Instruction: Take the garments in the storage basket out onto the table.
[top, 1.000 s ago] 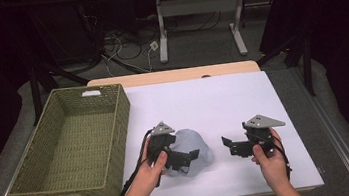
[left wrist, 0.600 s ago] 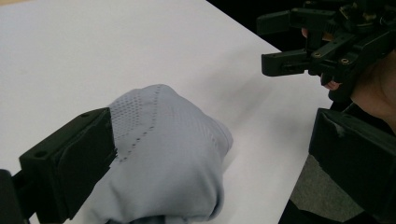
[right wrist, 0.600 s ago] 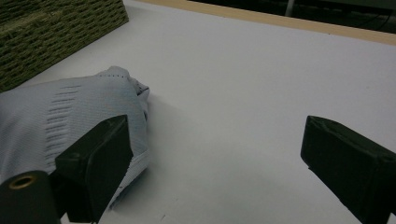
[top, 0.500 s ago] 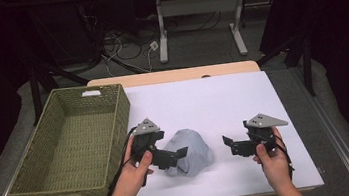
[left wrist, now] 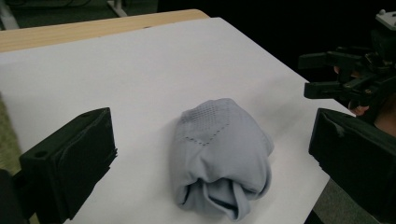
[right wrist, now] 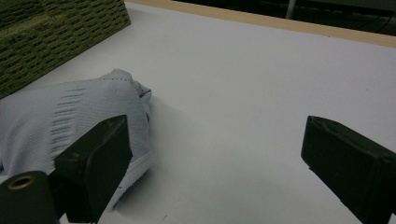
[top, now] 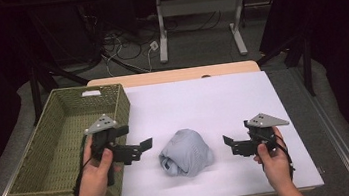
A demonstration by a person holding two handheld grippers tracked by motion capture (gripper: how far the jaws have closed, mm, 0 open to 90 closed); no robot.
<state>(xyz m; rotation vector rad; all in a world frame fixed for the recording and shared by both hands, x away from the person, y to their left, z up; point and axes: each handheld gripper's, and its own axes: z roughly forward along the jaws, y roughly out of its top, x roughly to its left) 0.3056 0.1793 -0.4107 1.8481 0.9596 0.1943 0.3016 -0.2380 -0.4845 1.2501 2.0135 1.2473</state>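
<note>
At the far left sits the woven basket (top: 44, 159), its near wall just beside my left claw (top: 144, 145), which hangs above the desk (top: 213, 103) with jaws spread wide and nothing between them. Straight ahead of that claw, close to its tips, lies the bundled grey garment (top: 186, 152), a rounded lump with its loose folds toward my edge of the desk. Further right, my right claw (top: 229, 143) is also spread and empty, aimed at the bundle from the other side. I judge the left claw slightly nearer.
</note>
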